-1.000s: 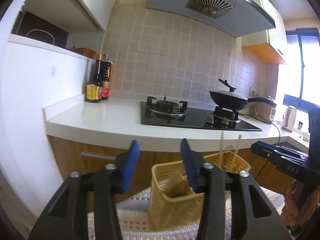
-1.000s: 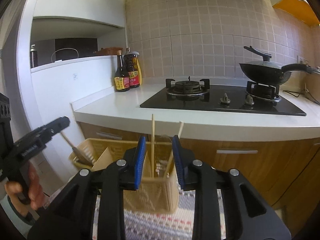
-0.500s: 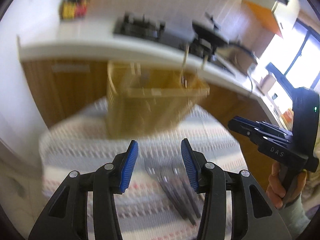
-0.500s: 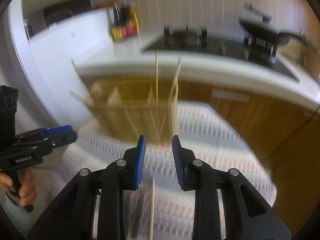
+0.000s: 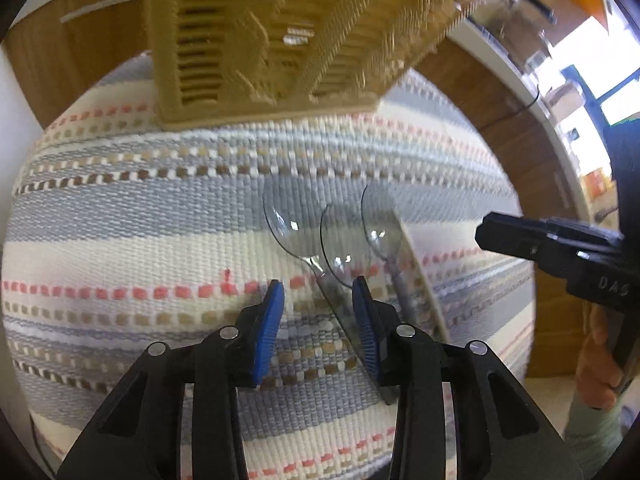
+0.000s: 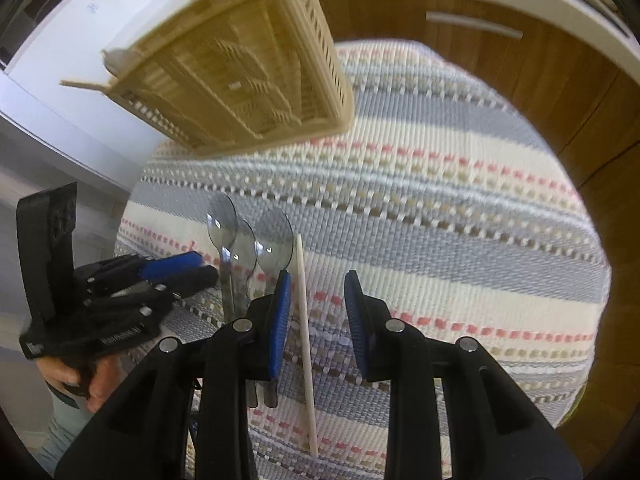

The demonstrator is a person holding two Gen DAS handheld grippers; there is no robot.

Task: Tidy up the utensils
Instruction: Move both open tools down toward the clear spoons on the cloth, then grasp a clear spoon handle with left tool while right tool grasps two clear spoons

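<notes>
Three clear grey plastic spoons (image 5: 340,240) (image 6: 274,236) lie side by side on a striped woven mat (image 5: 160,220) (image 6: 440,200), with a pale chopstick (image 5: 420,276) (image 6: 304,320) just right of them. My left gripper (image 5: 318,292) hangs low over the spoon handles. Its jaws are closing, and the leftmost spoon's handle runs between them near the right pad, unpinched. My right gripper (image 6: 318,284) is open above the chopstick, which lies in line between its fingers. A tan slotted utensil basket (image 5: 280,40) (image 6: 248,80) stands at the mat's far side.
Wooden cabinet fronts (image 6: 520,60) and a white counter edge lie behind the mat. The basket has chopsticks and a spoon sticking out. A hand (image 6: 96,380) holds the left gripper; another hand (image 5: 600,360) holds the right one.
Both grippers tipped from facing the stove to pointing down and sank toward the mat. The spoons and chopstick came into view. The left jaws narrowed.
</notes>
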